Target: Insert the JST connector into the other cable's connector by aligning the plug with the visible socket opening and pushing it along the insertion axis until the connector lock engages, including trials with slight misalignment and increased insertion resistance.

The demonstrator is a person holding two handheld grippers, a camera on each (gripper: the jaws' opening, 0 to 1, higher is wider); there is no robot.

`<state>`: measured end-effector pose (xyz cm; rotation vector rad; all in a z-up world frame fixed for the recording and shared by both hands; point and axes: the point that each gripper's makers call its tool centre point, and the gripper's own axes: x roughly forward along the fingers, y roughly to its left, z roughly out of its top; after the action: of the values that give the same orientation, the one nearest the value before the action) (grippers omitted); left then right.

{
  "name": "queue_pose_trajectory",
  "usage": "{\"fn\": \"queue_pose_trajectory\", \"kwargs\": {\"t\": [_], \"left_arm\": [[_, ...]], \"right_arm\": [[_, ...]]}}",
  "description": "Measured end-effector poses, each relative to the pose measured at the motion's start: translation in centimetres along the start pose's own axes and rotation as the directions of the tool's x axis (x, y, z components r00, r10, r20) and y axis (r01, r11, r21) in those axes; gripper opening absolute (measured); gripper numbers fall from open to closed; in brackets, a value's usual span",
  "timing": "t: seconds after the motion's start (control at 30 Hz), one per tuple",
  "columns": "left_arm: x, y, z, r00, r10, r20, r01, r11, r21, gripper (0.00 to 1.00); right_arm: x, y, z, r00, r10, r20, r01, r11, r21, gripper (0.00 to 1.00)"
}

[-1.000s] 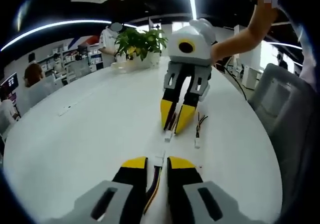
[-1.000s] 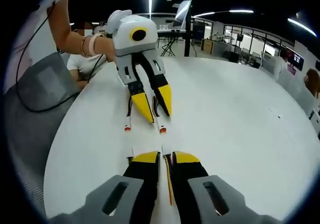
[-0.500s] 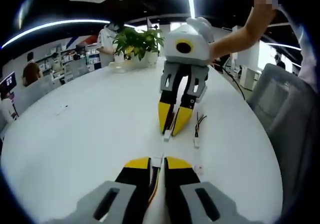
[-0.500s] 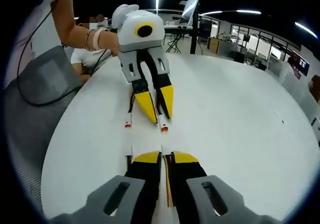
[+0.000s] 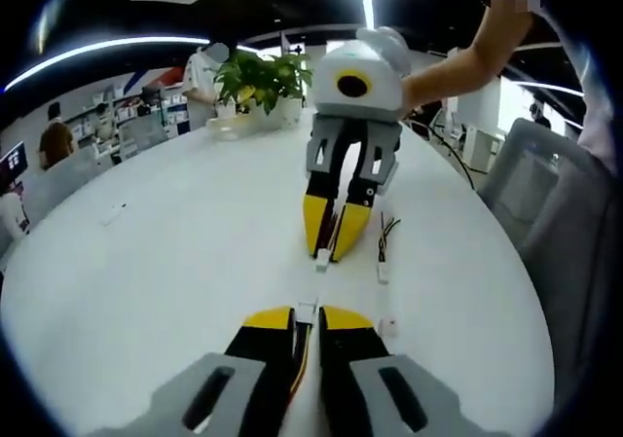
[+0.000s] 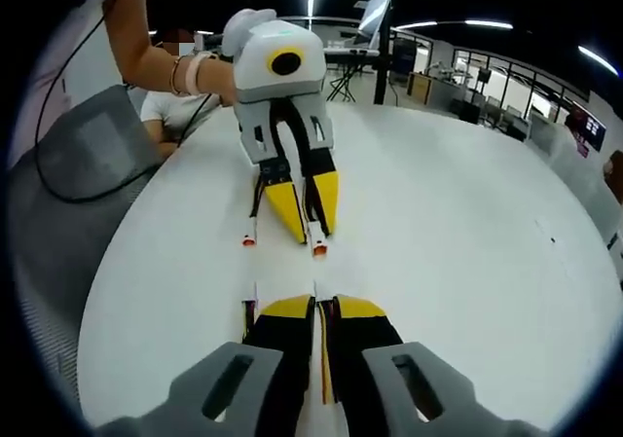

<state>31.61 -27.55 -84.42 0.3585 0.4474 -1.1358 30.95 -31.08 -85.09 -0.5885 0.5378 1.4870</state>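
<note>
My left gripper (image 5: 306, 312) is shut on a cable with coloured wires, and its white JST connector (image 5: 307, 309) pokes out past the yellow fingertips. Facing it, my right gripper (image 5: 329, 247) is shut on the other cable, whose white connector (image 5: 322, 258) sits just above the white table (image 5: 146, 262). A short gap separates the two connectors, which are roughly in line. In the right gripper view, my right gripper (image 6: 321, 306) pinches its cable, and the left gripper (image 6: 311, 233) opposite holds a connector with an orange end (image 6: 319, 250).
A loose spare cable (image 5: 383, 252) lies right of the connectors, with a small white piece (image 5: 387, 328) nearer me. Another loose connector (image 6: 249, 238) lies on the table. A potted plant (image 5: 258, 77) stands at the far edge. A grey chair (image 5: 565, 213) and the person's arm (image 5: 458, 62) are on the right.
Both grippers stay shut on their cables. The right gripper has drifted slightly left in the left gripper view. The gap between the connectors is about the same.
</note>
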Motion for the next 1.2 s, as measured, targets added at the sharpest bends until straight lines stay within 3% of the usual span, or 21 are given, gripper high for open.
{"fn": "queue_pose_trajectory", "kwargs": {"t": [0.77, 1.2], "left_arm": [[0.0, 0.0, 0.2, 1.0, -0.017, 0.003, 0.017, 1.0, 0.02, 0.0], [-0.7, 0.3, 2.7, 0.998, -0.056, 0.003, 0.055, 0.996, 0.072, 0.0]], "right_arm": [[0.0, -0.3, 0.7, 1.0, 0.008, 0.03, -0.008, 1.0, -0.01, 0.04], [-1.3, -0.7, 2.1, 0.999, 0.011, 0.036, -0.01, 1.0, -0.029, 0.04]]}}
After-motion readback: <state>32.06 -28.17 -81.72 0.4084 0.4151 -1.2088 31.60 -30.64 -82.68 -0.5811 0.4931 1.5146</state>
